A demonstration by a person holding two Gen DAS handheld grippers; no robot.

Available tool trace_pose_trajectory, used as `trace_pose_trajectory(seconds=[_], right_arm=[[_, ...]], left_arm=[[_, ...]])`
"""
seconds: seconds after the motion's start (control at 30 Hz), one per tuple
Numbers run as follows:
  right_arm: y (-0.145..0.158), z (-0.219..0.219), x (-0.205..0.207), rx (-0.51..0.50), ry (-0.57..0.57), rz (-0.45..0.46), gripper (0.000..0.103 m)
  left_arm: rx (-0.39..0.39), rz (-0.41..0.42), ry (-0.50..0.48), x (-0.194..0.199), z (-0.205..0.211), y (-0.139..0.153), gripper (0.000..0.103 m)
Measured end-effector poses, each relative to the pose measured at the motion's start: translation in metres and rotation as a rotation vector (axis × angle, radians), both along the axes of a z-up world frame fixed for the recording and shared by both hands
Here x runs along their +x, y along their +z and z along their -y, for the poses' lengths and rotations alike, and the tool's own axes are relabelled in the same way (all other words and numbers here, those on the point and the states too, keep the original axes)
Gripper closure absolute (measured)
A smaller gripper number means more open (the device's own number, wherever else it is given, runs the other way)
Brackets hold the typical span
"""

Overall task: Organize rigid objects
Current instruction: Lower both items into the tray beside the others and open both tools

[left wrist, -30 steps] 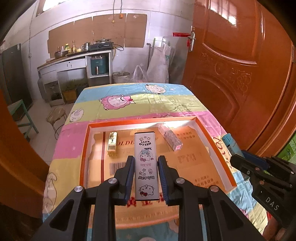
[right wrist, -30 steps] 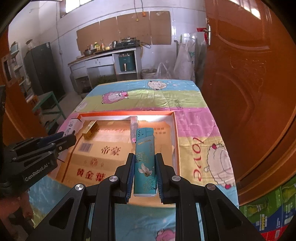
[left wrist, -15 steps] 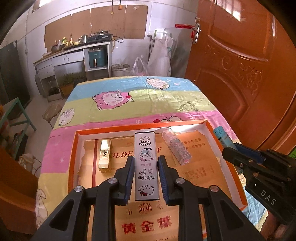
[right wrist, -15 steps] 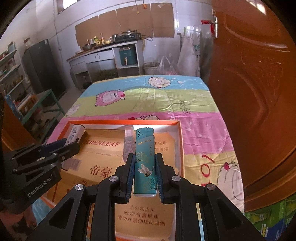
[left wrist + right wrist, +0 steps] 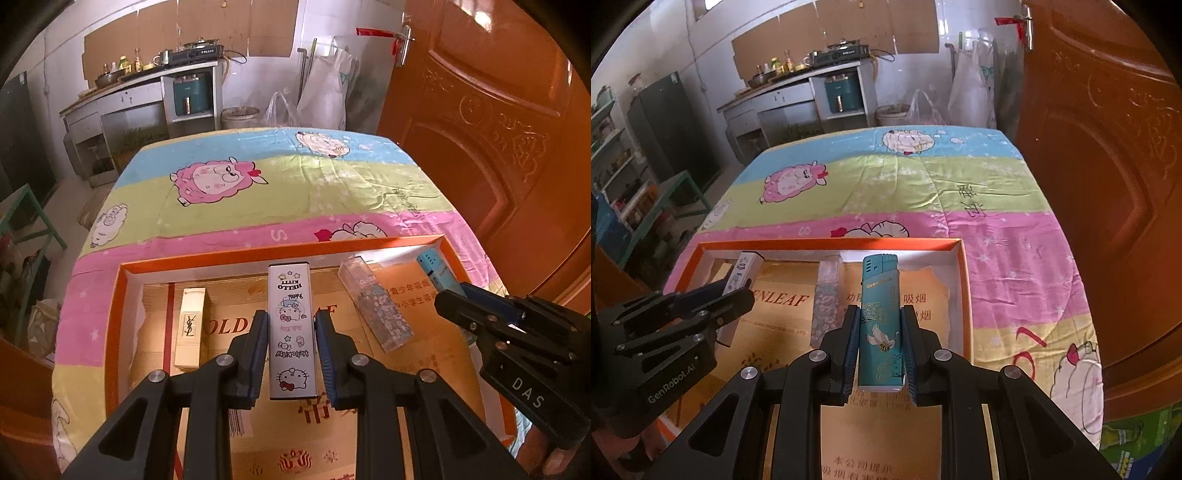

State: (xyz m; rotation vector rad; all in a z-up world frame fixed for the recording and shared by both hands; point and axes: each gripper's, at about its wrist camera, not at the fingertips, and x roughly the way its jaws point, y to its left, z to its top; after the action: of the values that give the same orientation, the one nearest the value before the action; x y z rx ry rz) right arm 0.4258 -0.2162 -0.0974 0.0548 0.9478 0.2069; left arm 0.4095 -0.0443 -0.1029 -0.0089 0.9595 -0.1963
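Note:
My left gripper [image 5: 291, 325] is shut on a white Hello Kitty lighter [image 5: 291, 328], held over the orange-rimmed tray [image 5: 280, 250]. My right gripper [image 5: 880, 321] is shut on a teal lighter with a crane print [image 5: 880, 325], held over the tray's right side [image 5: 964, 280]. In the tray lie a cream lighter with a gold logo [image 5: 190, 326] at the left and a clear glitter lighter [image 5: 375, 302] right of centre. The right gripper shows at the right edge of the left wrist view [image 5: 454, 299], and the left gripper at the left of the right wrist view [image 5: 738, 291].
The tray sits on a table with a pastel cartoon cloth [image 5: 280, 184]. A brown door [image 5: 498, 129] stands close on the right. A kitchen counter [image 5: 147, 81] and plastic bags [image 5: 325, 96] are beyond the table's far end.
Both grippers have moved forward over the tray with their lighters still held. The tray's far rim now lies closer beneath the lighters' tips.

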Motion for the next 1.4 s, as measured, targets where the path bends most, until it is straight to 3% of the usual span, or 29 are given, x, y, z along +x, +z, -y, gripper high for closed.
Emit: trace_pose_trajectory(seconds=[0.7,1.17,1.23,1.3,1.4], right_arm=[[-0.023,-0.005,0.021,-0.019,0.007,-0.058,0.081],[-0.033,-0.008,0.025,-0.036,0.007,-0.083,0.080],[-0.033,-0.008,0.025,-0.033,0.004,-0.086,0.080],[-0.032,-0.007,0.025,-0.032,-0.002,-0.082,0.079],[-0.029,-0.007,0.024,-0.037,-0.008,-0.069,0.078]], left_arm=[[0.030,-0.055,-0.008,0.023,0.009,-0.025,0.077],[-0.006,-0.065,-0.005,0.027,0.004,-0.030,0.076],[-0.011,-0.064,-0.003,0.027,0.002,-0.029,0.072],[-0.009,-0.064,-0.001,0.027,0.002,-0.029,0.052],[0.000,-0.058,0.000,0.025,0.003,-0.027,0.050]])
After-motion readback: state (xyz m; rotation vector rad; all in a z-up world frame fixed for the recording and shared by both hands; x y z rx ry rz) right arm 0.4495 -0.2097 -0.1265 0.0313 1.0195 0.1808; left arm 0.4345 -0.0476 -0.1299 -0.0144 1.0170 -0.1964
